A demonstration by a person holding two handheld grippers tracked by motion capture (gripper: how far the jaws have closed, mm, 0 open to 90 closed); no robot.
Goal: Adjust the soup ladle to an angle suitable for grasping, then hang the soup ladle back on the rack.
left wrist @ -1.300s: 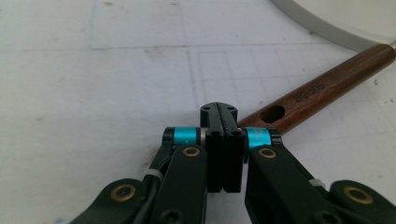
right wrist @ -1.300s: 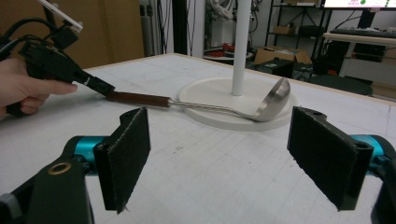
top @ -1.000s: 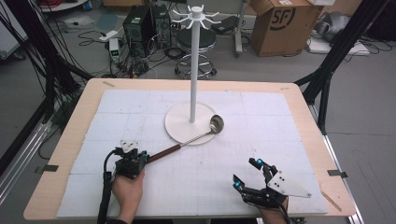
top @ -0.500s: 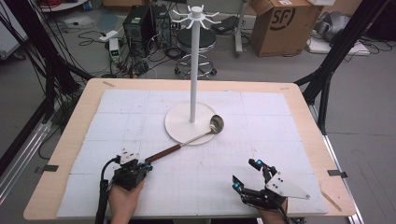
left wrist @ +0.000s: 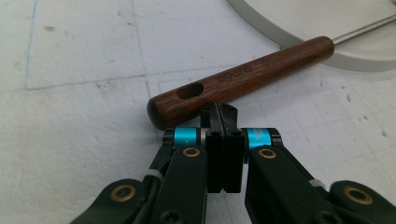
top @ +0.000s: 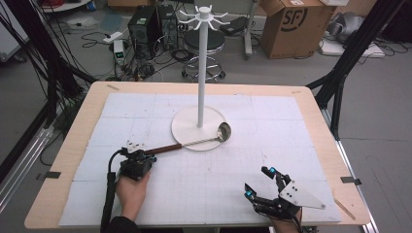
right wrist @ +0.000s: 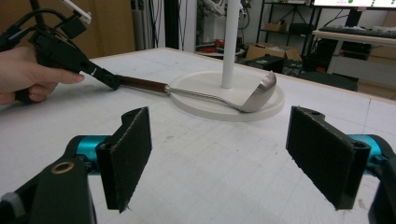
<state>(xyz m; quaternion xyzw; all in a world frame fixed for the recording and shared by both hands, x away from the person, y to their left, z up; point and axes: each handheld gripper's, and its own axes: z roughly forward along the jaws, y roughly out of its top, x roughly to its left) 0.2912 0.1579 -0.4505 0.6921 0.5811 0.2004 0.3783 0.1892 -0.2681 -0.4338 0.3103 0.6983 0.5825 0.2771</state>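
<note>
We are bringing our closed left gripper up to the ladle's wooden handle.

The ladle is lying across the rim of the white stand base, its handle end just beside our pressed-together jaws; our right gripper is hovering wide open, gripping nothing.

Left gripper low at the ladle's wooden handle end, jaws pressed together, right gripper well apart from it, jaws spread wide
</note>
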